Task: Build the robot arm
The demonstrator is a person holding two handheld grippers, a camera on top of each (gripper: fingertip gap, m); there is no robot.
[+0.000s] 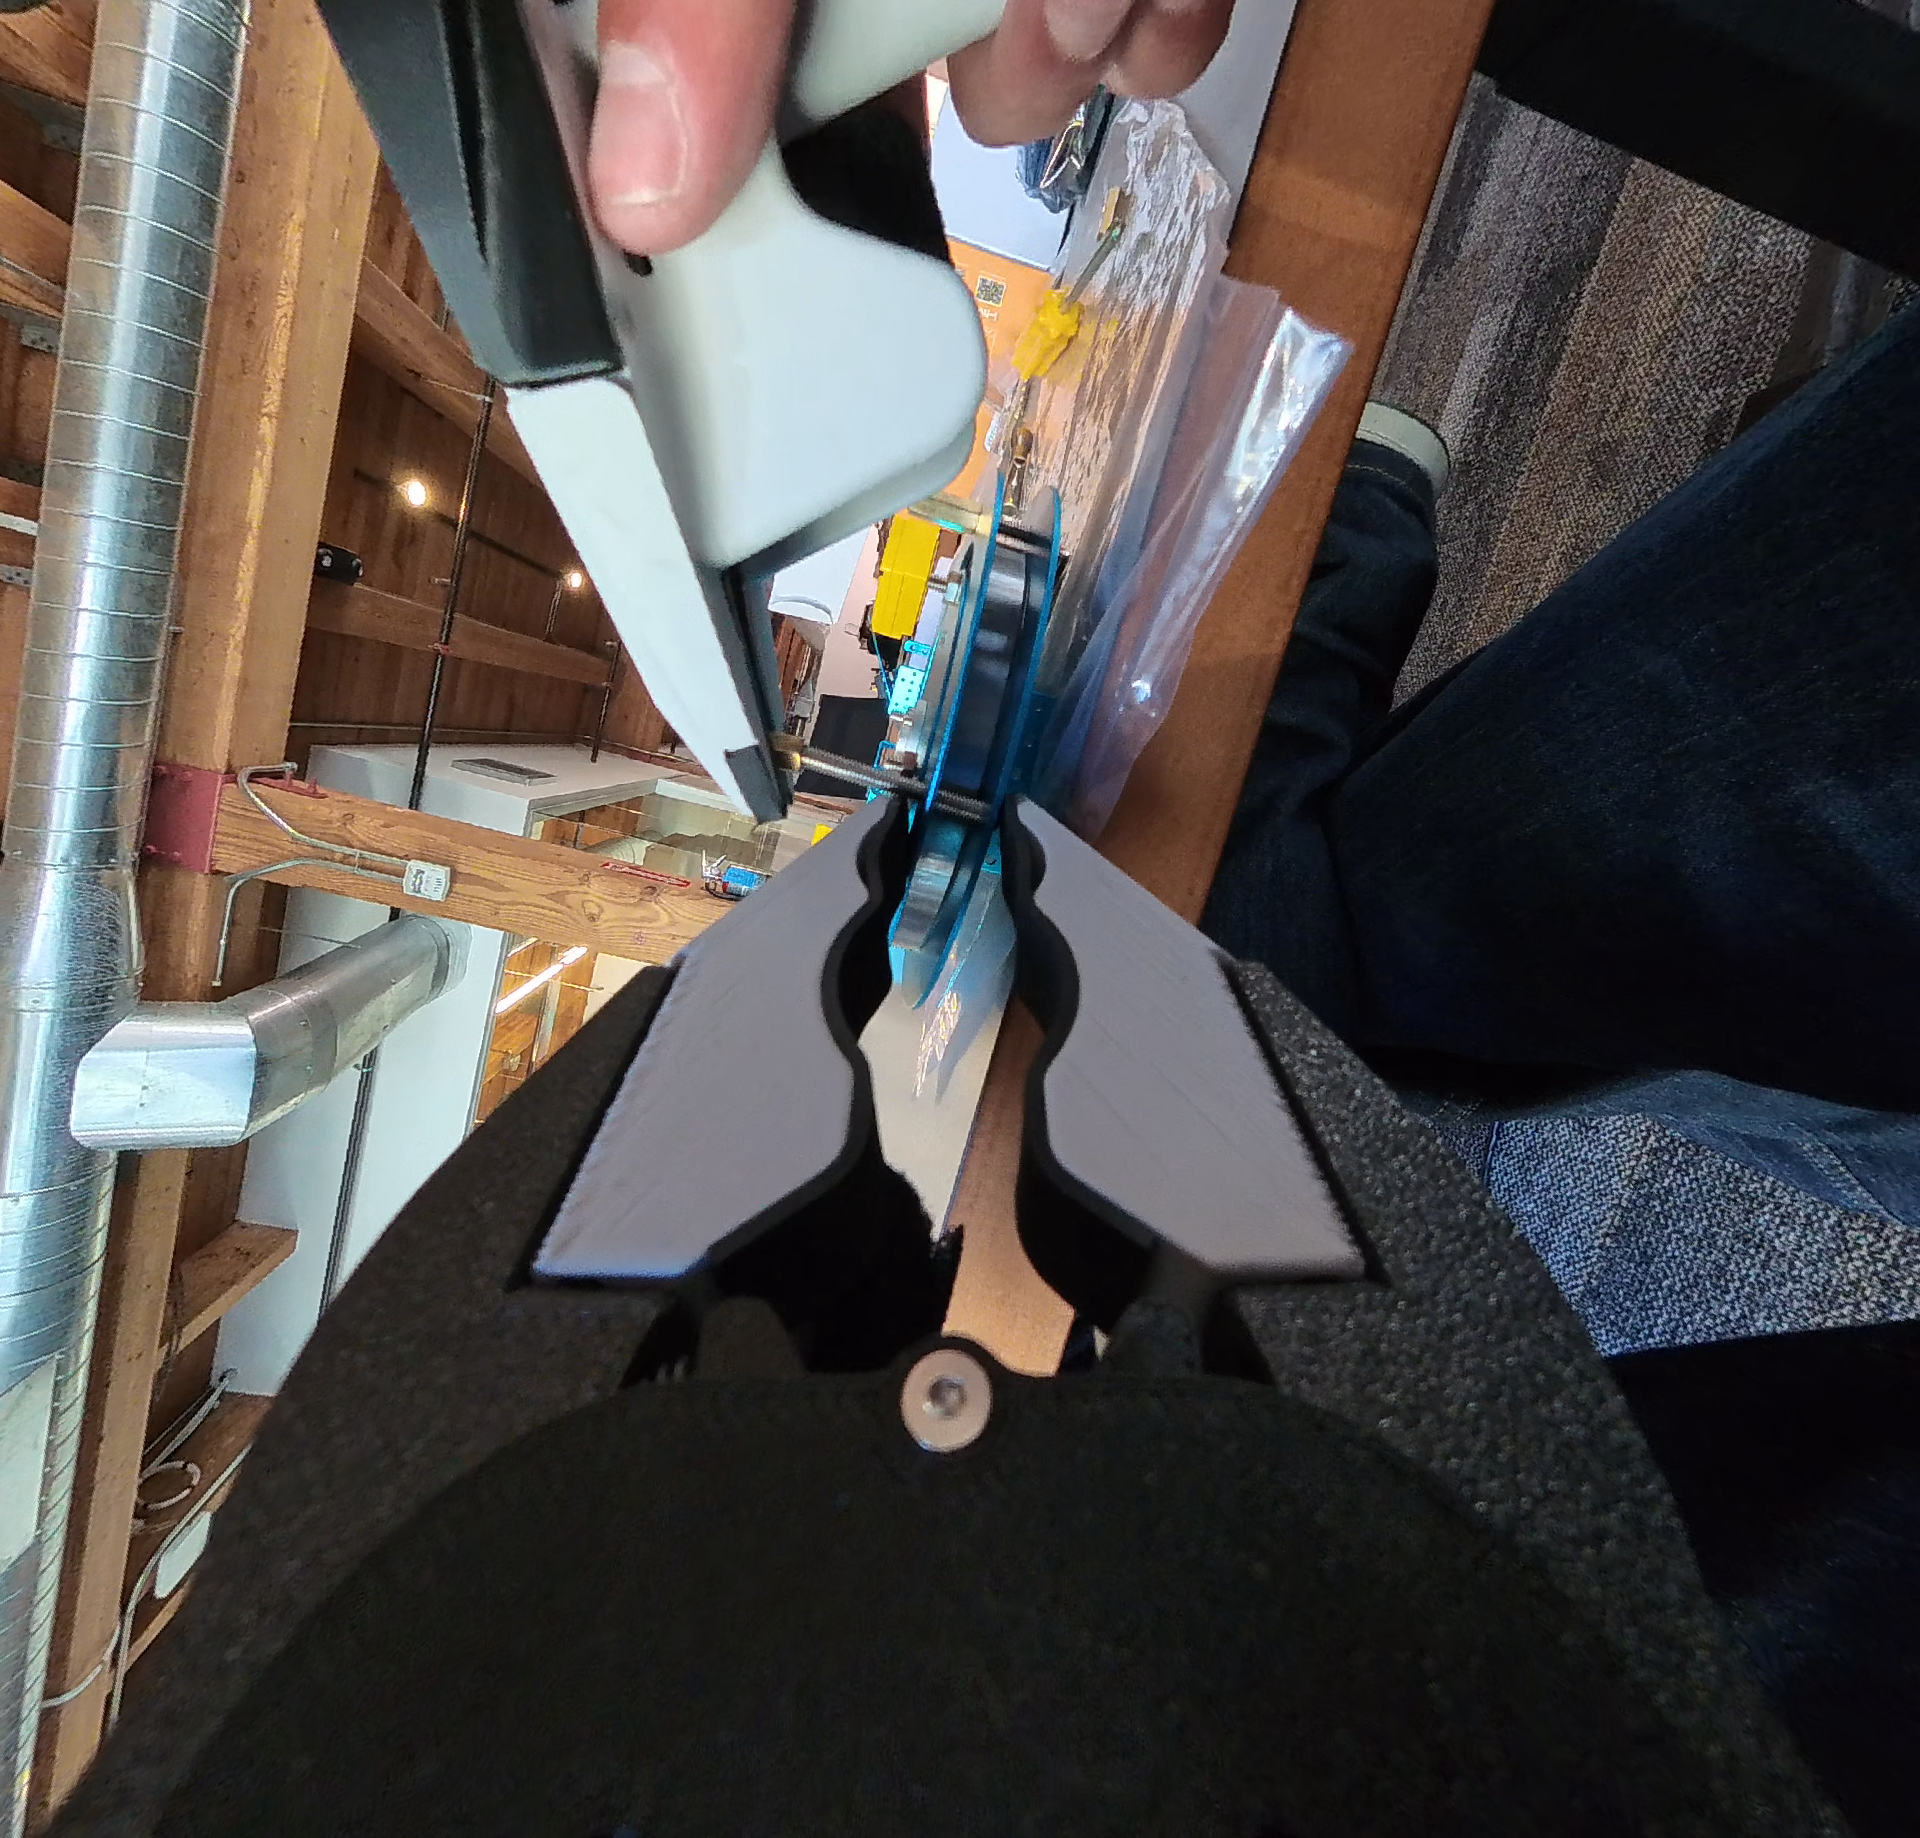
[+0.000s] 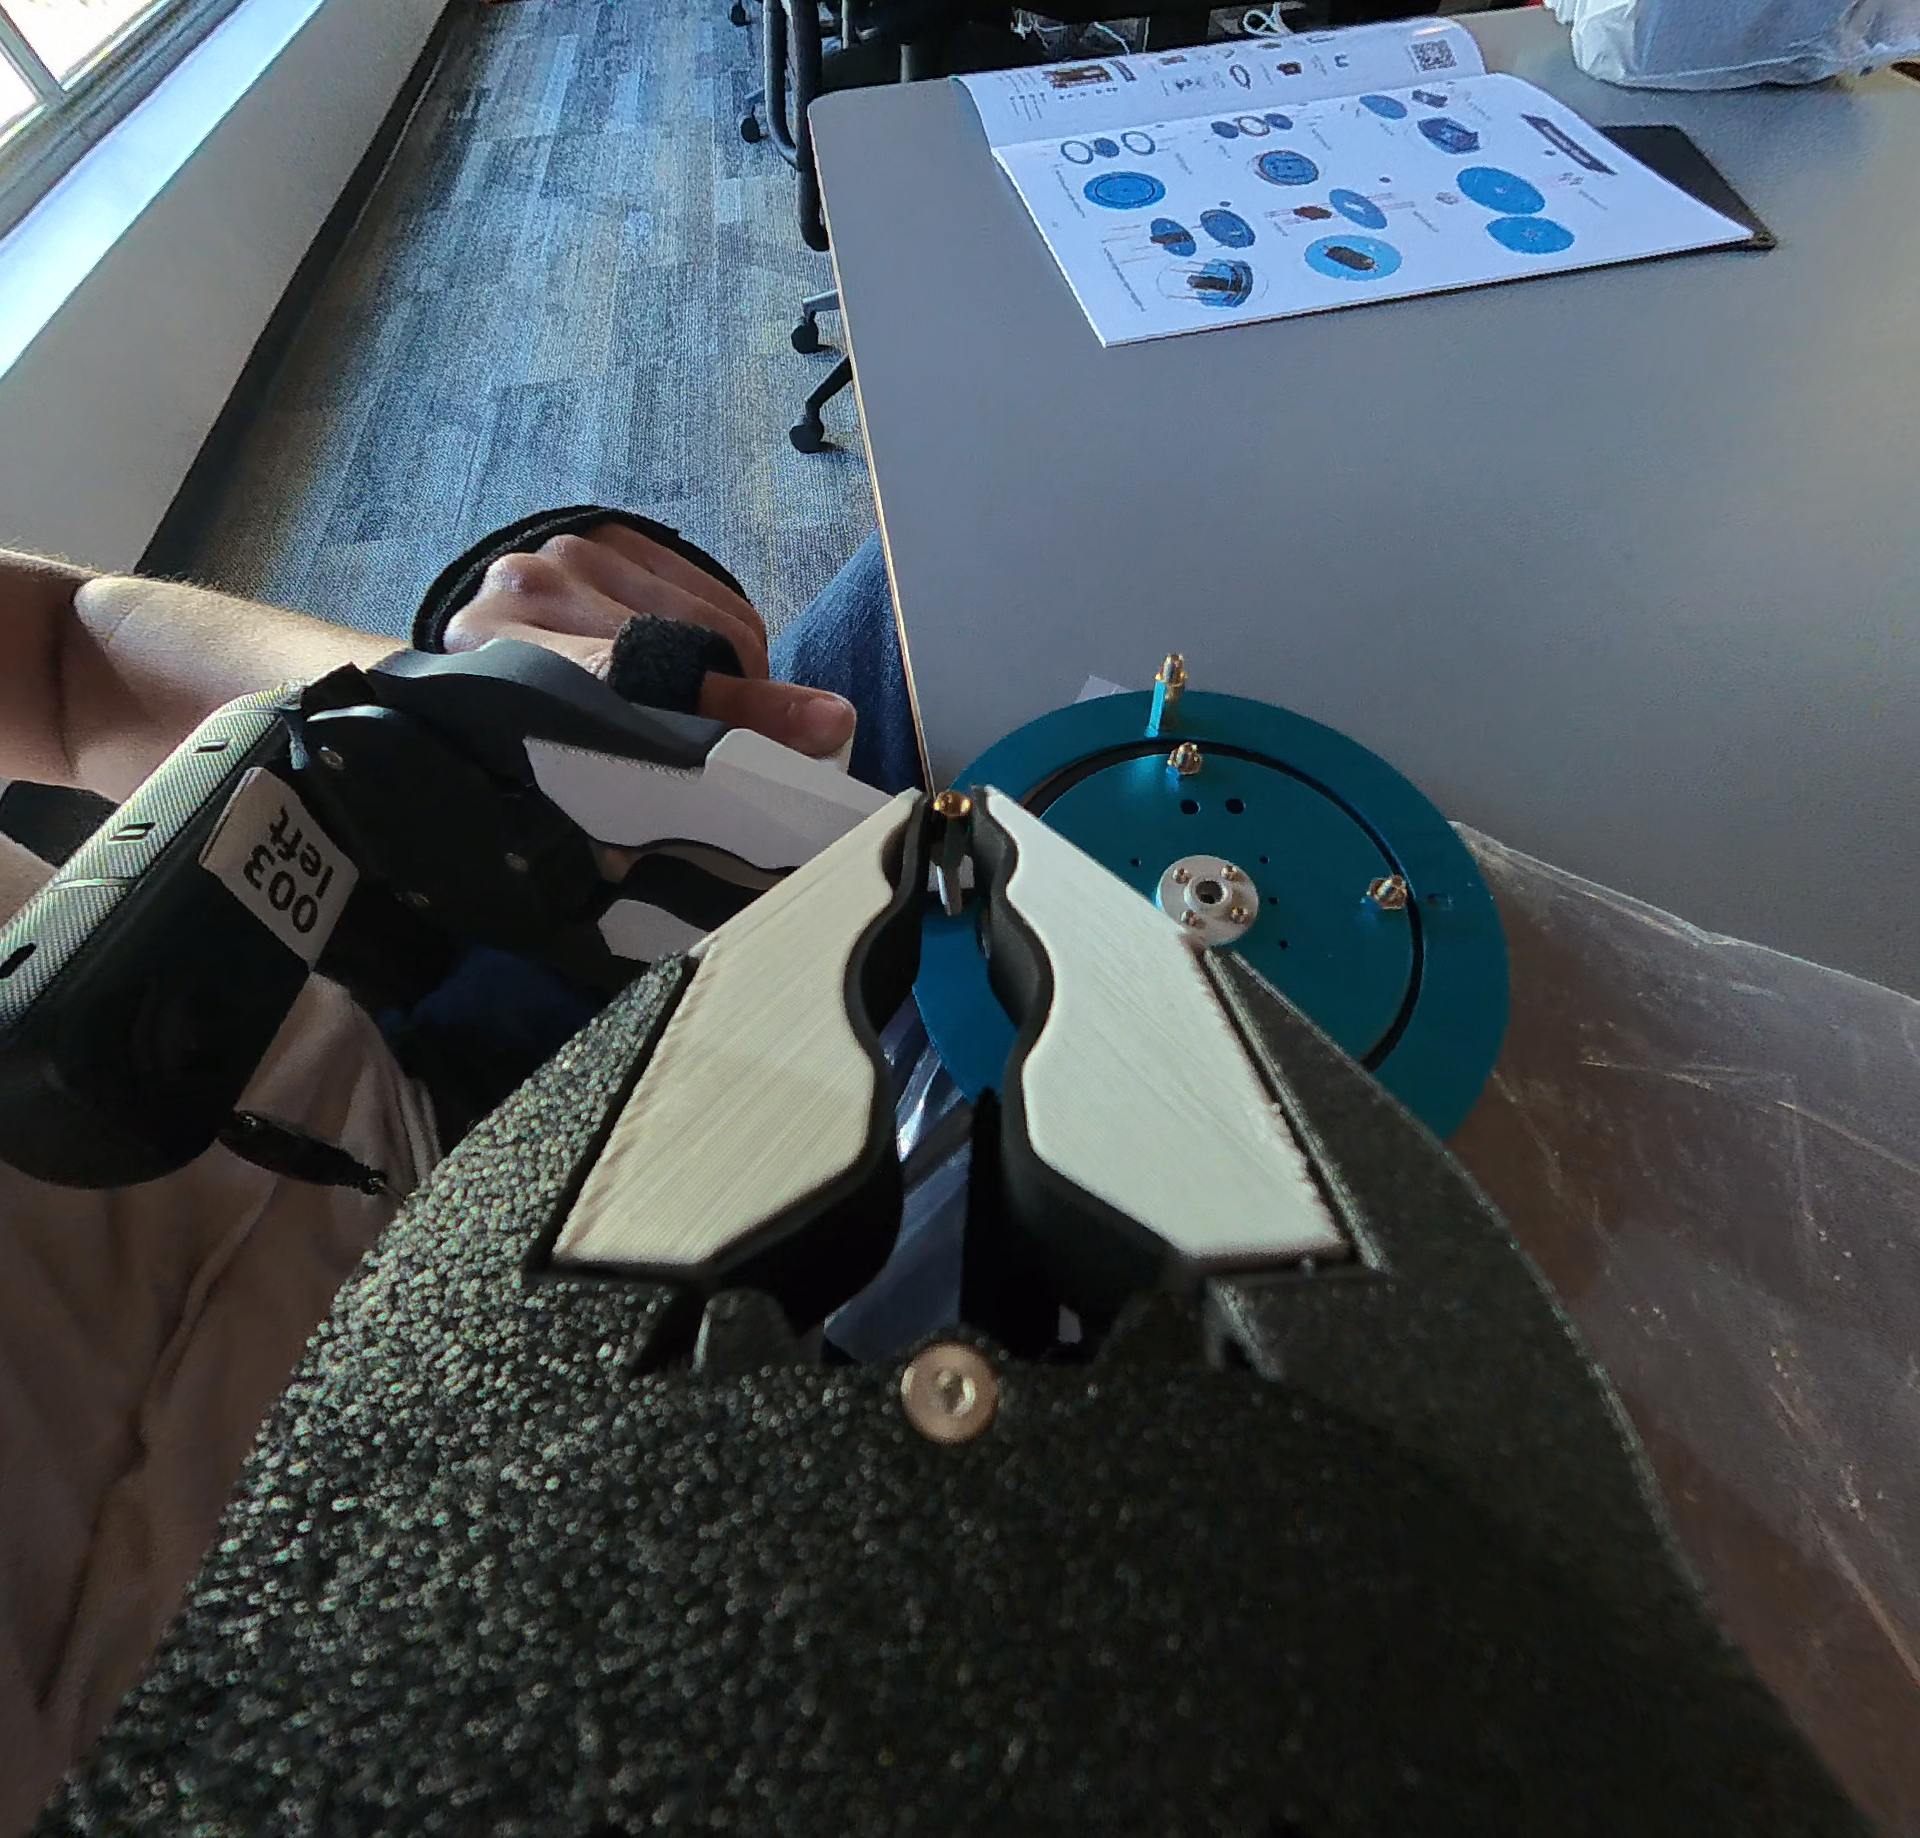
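Grey carpet runs past the counter [image 2: 1351,541], where an open booklet [image 2: 1351,188] lies at the upper right of the right wrist view. A blue disc [image 2: 1299,905] sits at the counter's near edge, just right of centre, partly over a clear plastic bag [image 2: 1662,1061]. The left tongs [image 1: 948,822] are clenched on the disc's rim, edge-on. The right tongs [image 2: 951,817] pinch a brass standoff [image 2: 951,803] at their very tips, and it sits on a threaded rod [image 1: 842,762] running into the disc.
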